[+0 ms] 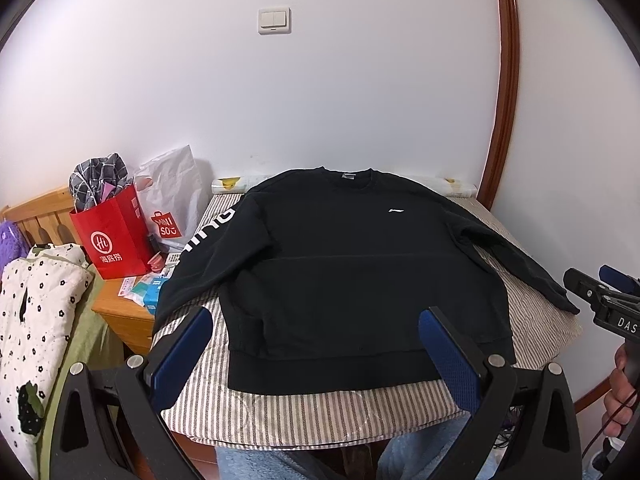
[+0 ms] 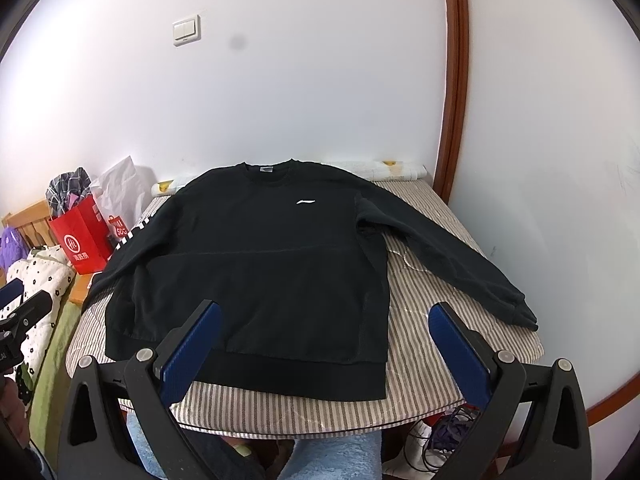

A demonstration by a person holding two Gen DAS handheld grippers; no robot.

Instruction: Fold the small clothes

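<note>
One sweatshirt (image 1: 340,264), two spread grippers (image 1: 316,344) (image 2: 324,340)

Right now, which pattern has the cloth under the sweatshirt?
Thin grey and white stripes on the cloth; the right wrist view shows it best.

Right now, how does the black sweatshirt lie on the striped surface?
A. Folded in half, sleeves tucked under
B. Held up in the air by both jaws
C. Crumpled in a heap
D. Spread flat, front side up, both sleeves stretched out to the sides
D: the black sweatshirt lies flat on the striped surface with its white chest logo facing up, both sleeves out, and both grippers open and apart from it.
</note>
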